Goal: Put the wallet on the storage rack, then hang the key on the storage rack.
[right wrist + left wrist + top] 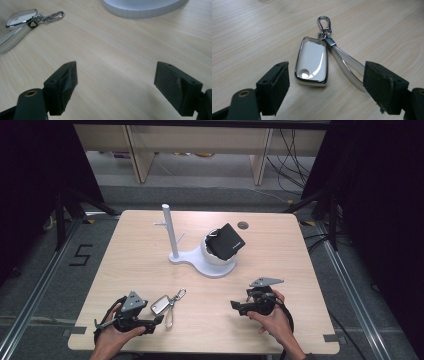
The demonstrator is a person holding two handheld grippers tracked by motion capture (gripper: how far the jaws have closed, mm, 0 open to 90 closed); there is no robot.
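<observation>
A white key fob [160, 305] with a chrome rim lies on the wooden table [280, 245], near the front left. A pale strap [169, 316] and a metal clasp [179, 294] hang off it. My left gripper [152, 317] is open just short of it. In the left gripper view the key fob [312, 61] lies flat ahead of the gap between the jaws, the strap [347, 65] runs toward the right jaw, and the left gripper [325, 87] touches nothing. My right gripper [239, 307] is open over bare wood; the right gripper [115, 87] sees the key fob [21, 17] far to its left.
A white stand [169, 230] with a tall post and side pegs rises from a curved base [205, 265] mid-table. A white bowl [215, 255] on that base carries a black wallet [227, 241]. The base's rim [145, 7] lies ahead of my right gripper. A round grommet [243, 225] sits at the back.
</observation>
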